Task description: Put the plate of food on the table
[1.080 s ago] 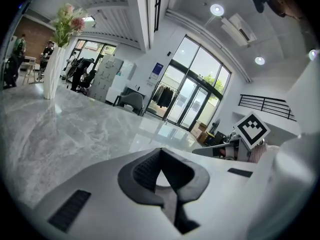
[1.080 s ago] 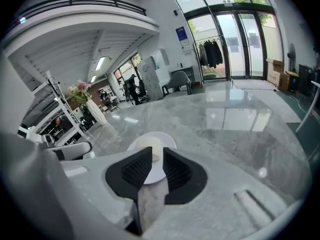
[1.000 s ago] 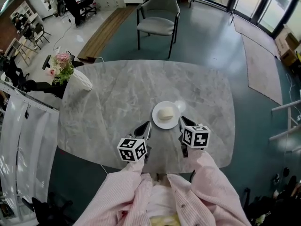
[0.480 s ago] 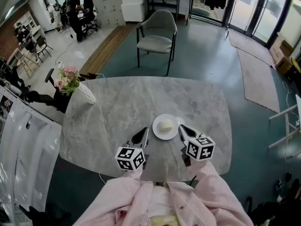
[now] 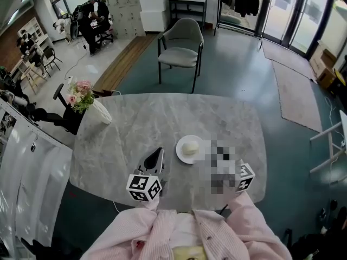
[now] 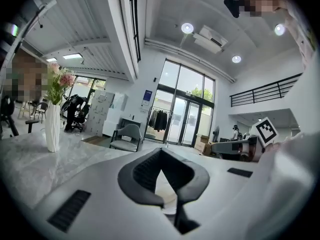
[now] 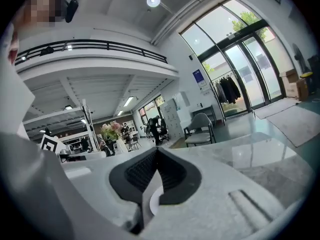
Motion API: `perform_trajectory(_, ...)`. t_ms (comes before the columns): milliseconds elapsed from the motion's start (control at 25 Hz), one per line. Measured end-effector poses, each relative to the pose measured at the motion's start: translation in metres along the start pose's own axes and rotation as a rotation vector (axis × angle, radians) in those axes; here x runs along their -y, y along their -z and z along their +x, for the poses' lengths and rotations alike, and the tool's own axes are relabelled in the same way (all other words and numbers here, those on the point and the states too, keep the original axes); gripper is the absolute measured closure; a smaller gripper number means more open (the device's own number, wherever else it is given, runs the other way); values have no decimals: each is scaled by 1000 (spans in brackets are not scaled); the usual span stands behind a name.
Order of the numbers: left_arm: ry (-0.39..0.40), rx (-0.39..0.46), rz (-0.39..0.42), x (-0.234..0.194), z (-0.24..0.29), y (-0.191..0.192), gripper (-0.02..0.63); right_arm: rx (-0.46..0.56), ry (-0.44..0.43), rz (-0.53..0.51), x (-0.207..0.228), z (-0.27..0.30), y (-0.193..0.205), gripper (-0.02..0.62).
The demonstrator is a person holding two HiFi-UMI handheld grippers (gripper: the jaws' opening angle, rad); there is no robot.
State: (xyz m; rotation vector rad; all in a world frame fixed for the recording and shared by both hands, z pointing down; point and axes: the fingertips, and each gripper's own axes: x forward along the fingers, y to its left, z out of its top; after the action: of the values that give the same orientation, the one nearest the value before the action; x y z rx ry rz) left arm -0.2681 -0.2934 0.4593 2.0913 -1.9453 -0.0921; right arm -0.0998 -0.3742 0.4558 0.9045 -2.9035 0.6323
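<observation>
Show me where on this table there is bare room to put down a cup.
The far half of the marble table is bare, from the flower vase to the right edge. Crowded: the near middle, with the plate of food, the left gripper and the right gripper.

The left gripper [image 6: 160,155] holds its dark grey ribbed jaws closed, tips touching, low over a pale grey marble table [image 6: 30,159], with a tall white vase of pink flowers [image 6: 52,126] standing at far left and a grey armchair [image 6: 127,137] before tall glass doors [image 6: 182,114] beyond.
</observation>
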Motion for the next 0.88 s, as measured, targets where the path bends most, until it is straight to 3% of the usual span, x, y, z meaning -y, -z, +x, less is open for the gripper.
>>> perform_trajectory(880,-54,10,29,-6,-2,-5,609,33,29,18,15,-7,-7,591)
